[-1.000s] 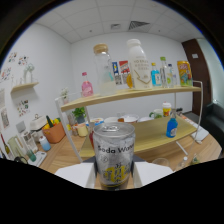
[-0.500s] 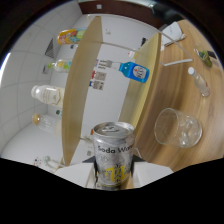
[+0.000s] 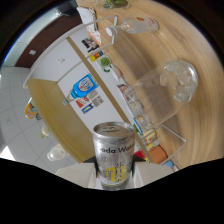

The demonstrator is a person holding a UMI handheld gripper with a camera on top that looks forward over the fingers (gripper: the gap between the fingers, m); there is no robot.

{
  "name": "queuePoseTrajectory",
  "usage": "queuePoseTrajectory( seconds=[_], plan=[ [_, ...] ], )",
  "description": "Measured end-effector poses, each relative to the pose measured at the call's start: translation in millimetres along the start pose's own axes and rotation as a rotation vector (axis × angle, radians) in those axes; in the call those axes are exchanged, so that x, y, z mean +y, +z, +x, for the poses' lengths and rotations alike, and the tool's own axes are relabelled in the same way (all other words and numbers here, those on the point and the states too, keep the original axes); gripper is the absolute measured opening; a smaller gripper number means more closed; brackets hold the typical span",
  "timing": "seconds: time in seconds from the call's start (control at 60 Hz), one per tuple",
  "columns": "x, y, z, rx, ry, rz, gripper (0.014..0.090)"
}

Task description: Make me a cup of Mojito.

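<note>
Soda can point(image 3: 114, 159) clamped between both fingers of gripper point(image 3: 114, 181), tipped toward glass of ice point(image 3: 167, 90) ahead on wooden table point(image 3: 200, 40); thin metal, dents easily, slippery; grip mid-body, firm not crushing; liquid likely makes it weighty.

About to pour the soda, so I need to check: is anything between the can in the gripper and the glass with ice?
Nothing visible. The soda water can sits clamped between the gripper fingers, and the glass holding ice lies just beyond it on the wooden table, with open space between them.
</note>
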Motion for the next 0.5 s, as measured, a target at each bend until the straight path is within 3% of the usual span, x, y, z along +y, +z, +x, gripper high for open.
queuePoseTrajectory(
  seconds=[0.183, 0.317, 0.5],
  plan=[
    [-3.0, -0.8, -3.1, 0.072, -0.26, 0.023, 0.0518],
    [7.4, 2.0, -16.3, 0.163, -0.794, 0.05, 0.0519],
    [33.0, 10.6, -34.2, 0.202, -1.566, 0.066, 0.052]
  ],
)
